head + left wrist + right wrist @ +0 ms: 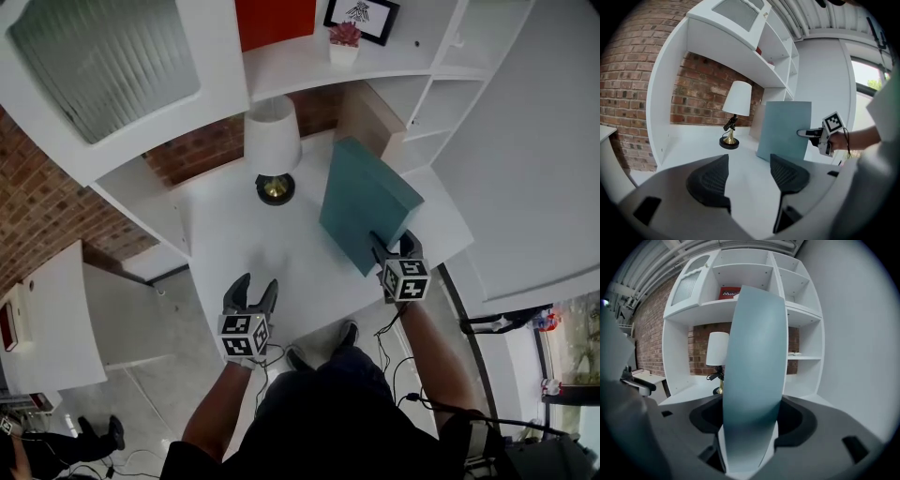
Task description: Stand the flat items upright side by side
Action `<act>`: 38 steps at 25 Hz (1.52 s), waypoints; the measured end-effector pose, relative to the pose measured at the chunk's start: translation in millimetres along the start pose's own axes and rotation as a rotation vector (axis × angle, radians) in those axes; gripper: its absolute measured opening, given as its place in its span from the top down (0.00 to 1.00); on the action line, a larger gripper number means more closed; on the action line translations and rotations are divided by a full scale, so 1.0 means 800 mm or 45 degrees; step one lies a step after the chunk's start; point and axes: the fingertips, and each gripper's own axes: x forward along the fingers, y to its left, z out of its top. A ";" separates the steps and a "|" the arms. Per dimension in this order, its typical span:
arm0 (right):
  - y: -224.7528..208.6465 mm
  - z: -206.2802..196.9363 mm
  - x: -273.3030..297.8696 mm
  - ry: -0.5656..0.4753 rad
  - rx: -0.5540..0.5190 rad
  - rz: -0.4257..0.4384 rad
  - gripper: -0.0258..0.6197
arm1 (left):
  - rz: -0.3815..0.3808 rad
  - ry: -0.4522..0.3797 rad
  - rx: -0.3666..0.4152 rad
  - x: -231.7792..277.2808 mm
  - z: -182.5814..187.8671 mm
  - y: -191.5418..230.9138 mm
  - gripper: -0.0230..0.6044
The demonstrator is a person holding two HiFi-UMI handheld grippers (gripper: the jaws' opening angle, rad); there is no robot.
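Note:
A flat teal book point(366, 202) stands upright on the white desk point(234, 234), leaning slightly toward the back right. My right gripper point(394, 242) is shut on its near edge. In the right gripper view the teal book point(752, 366) fills the gap between the jaws. A second flat item, a tan board point(361, 117), stands upright behind it against the shelf side. My left gripper point(253, 286) hovers over the desk's front edge, open and empty. In the left gripper view both the teal book point(785, 131) and the right gripper point(820, 134) show ahead of the left gripper point(749, 168).
A lamp point(273, 141) with a white shade and brass base stands at the back of the desk, left of the book. White shelving surrounds the desk, with a brick wall behind. The person's legs and shoes are below the front edge.

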 end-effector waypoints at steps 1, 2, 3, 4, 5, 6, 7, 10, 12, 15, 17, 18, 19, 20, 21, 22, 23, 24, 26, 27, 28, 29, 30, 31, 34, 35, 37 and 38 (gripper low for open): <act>-0.002 0.001 0.004 0.003 0.006 -0.033 0.49 | 0.001 0.000 -0.006 -0.002 -0.001 0.002 0.52; -0.003 0.002 0.008 0.007 0.014 -0.067 0.49 | 0.003 0.000 -0.013 -0.003 -0.002 0.003 0.52; -0.005 0.003 0.012 0.009 0.023 -0.098 0.49 | 0.004 0.000 -0.021 -0.004 -0.004 0.005 0.53; -0.006 0.003 0.016 0.011 0.030 -0.125 0.49 | 0.006 0.000 -0.028 -0.005 -0.005 0.005 0.53; -0.007 0.005 0.021 0.012 0.033 -0.146 0.49 | 0.009 -0.002 -0.033 -0.005 -0.005 0.006 0.53; -0.008 0.007 0.027 0.014 0.030 -0.160 0.48 | 0.014 -0.006 -0.036 -0.005 -0.004 0.007 0.53; -0.010 0.009 0.034 0.017 0.021 -0.167 0.48 | 0.022 -0.011 -0.036 -0.004 -0.002 0.008 0.53; -0.016 0.017 0.058 0.031 -0.029 -0.170 0.48 | 0.064 -0.029 -0.042 -0.002 0.007 0.014 0.54; -0.021 0.020 0.070 0.045 -0.054 -0.180 0.48 | 0.091 -0.040 -0.053 -0.002 0.011 0.018 0.54; -0.030 0.026 0.089 0.055 -0.037 -0.203 0.48 | 0.122 -0.052 -0.073 0.002 0.020 0.025 0.55; -0.037 0.031 0.104 0.053 -0.018 -0.216 0.48 | 0.136 -0.064 -0.087 0.008 0.026 0.026 0.55; -0.040 0.032 0.111 0.053 -0.016 -0.223 0.48 | 0.142 -0.070 -0.093 0.011 0.029 0.025 0.55; -0.042 0.034 0.117 0.055 -0.016 -0.228 0.47 | 0.145 -0.074 -0.098 0.013 0.031 0.024 0.55; -0.044 0.035 0.124 0.059 -0.018 -0.231 0.47 | 0.149 -0.074 -0.100 0.014 0.032 0.022 0.55; -0.046 0.035 0.131 0.065 -0.020 -0.231 0.47 | 0.154 -0.072 -0.102 0.016 0.033 0.022 0.55; -0.048 0.036 0.138 0.071 -0.020 -0.230 0.48 | 0.162 -0.070 -0.105 0.018 0.034 0.022 0.55; -0.050 0.038 0.146 0.076 -0.016 -0.229 0.48 | 0.172 -0.068 -0.108 0.021 0.036 0.024 0.55; -0.053 0.040 0.154 0.082 -0.009 -0.226 0.48 | 0.182 -0.067 -0.112 0.024 0.037 0.026 0.56; -0.059 0.043 0.169 0.095 0.008 -0.221 0.48 | 0.198 -0.066 -0.119 0.031 0.040 0.029 0.56; -0.062 0.045 0.176 0.103 0.015 -0.220 0.48 | 0.204 -0.065 -0.124 0.034 0.041 0.030 0.56; -0.065 0.046 0.183 0.110 0.017 -0.219 0.48 | 0.210 -0.064 -0.130 0.038 0.042 0.031 0.56; -0.067 0.048 0.190 0.116 0.016 -0.219 0.48 | 0.215 -0.064 -0.138 0.041 0.043 0.033 0.56; -0.069 0.050 0.196 0.120 0.013 -0.218 0.48 | 0.221 -0.062 -0.143 0.044 0.044 0.034 0.56; -0.071 0.052 0.203 0.124 0.011 -0.216 0.48 | 0.227 -0.059 -0.144 0.048 0.045 0.034 0.56; -0.077 0.057 0.220 0.125 0.009 -0.218 0.48 | 0.239 -0.046 -0.123 0.058 0.048 0.032 0.56; -0.078 0.058 0.225 0.123 0.006 -0.221 0.48 | 0.241 -0.043 -0.119 0.060 0.049 0.031 0.56; -0.081 0.057 0.234 0.125 -0.002 -0.224 0.47 | 0.245 -0.038 -0.121 0.064 0.049 0.030 0.56; -0.081 0.056 0.239 0.130 -0.005 -0.224 0.47 | 0.247 -0.035 -0.122 0.066 0.049 0.030 0.56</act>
